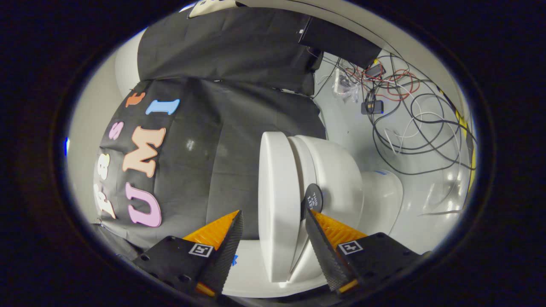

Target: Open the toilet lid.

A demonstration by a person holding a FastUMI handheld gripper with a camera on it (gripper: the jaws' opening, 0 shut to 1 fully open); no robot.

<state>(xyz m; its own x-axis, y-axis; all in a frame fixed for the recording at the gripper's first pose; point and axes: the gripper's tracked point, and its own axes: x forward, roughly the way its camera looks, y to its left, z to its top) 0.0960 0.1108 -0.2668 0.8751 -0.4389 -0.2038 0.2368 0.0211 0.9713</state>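
Note:
The view is rolled sideways, so the white toilet (337,170) appears lying on its side. Its thick white lid (275,179) rests against the seat (300,162), with a narrow seam between them. A small round black tab (313,198) sits at that seam, by the lid's front edge. My gripper (273,212) is open and straddles the lid's front edge. One fingertip (236,221) stands a little off the lid's outer face. The other fingertip (311,221) is at the seam beside the black tab. I cannot tell whether either one touches the lid.
The booth's black cloth wall (213,140) hangs beyond the lid's outer face. A tangle of black, white and red cables (405,111) and a black box (339,40) lie on the pale floor beyond the toilet's pedestal (381,196).

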